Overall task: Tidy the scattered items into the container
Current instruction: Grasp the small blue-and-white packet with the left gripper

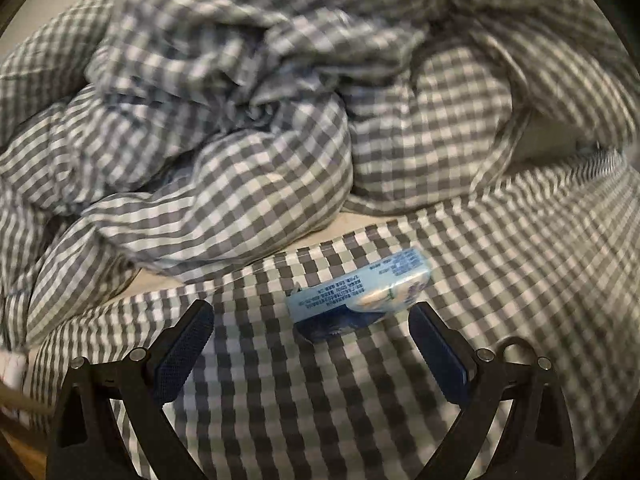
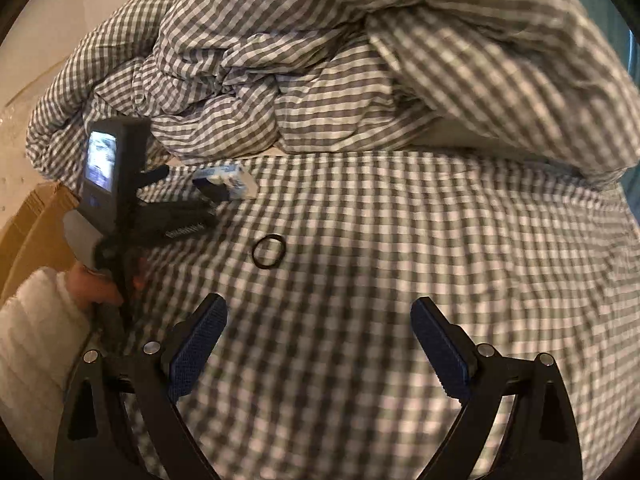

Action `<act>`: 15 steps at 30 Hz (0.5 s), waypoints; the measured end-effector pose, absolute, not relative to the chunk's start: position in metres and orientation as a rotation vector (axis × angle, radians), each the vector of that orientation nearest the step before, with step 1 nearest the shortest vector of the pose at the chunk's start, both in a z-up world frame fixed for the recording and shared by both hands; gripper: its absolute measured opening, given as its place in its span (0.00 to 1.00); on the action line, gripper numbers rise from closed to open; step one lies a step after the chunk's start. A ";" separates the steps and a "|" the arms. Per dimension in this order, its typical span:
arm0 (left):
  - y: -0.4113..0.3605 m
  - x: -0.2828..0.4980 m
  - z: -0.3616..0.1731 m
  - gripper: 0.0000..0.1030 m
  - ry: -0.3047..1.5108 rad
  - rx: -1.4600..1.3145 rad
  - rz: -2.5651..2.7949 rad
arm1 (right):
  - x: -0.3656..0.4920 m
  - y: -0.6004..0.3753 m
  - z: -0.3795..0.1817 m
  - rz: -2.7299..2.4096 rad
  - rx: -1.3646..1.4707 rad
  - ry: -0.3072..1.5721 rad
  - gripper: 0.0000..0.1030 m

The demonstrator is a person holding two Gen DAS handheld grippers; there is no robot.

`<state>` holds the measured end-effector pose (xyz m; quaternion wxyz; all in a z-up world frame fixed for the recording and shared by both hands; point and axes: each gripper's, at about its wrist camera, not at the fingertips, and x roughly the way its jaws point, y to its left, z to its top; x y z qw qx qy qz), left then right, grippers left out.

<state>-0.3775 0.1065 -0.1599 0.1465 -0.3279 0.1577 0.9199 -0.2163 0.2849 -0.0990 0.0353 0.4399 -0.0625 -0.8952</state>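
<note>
Left gripper (image 1: 312, 312): spread wide, pinching nothing; low over the bed sheet, aimed at the blue packet. Also seen from the right wrist view (image 2: 208, 196), at the left of the frame, with its small lit screen (image 2: 101, 160) facing that camera.
Left gripper pads (image 1: 182, 356): dark blue, textured, one on each side; right-hand pad just beside the packet's near corner, contact not clear.
Right gripper (image 2: 318, 312): spread wide, pinching nothing; hovering over open checked sheet, well short of the hair tie.
Blue packet (image 1: 360, 290): light blue wrapper with small print and a darker blue underside, lying flat on the sheet, slightly tilted across the frame, just ahead of the left gripper and toward its right finger. Visible again in the right wrist view (image 2: 226, 182), just past the left gripper's tips.
Hair tie (image 2: 269, 252): thin black ring, flat on the sheet, between the two grippers, apart from the packet.
Bed sheet (image 1: 320, 400): grey and white checks, stretched smooth under both items.
Duvet (image 1: 224, 128): same checked cloth, crumpled in a heap behind the packet.
Cardboard box (image 2: 30, 232): brown, at the far left edge beside the bed, partly hidden.
Hand (image 2: 94, 284): gripping the left gripper's handle, white fluffy sleeve at the wrist.
</note>
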 end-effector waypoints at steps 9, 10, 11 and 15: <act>0.116 -0.403 -0.179 0.45 0.484 -0.983 2.470 | -0.229 0.270 -0.145 -2.661 1.462 -0.188 0.91; 0.117 -0.402 -0.180 0.36 0.505 -0.988 2.483 | -0.230 0.271 -0.146 -2.662 1.463 -0.196 0.91; 0.117 -0.400 -0.180 0.29 0.518 -0.984 2.491 | -0.232 0.271 -0.147 -2.666 1.462 -0.196 0.91; 0.114 -0.383 -0.175 0.19 0.517 -0.971 2.571 | -0.238 0.270 -0.147 -2.673 1.438 -0.198 0.88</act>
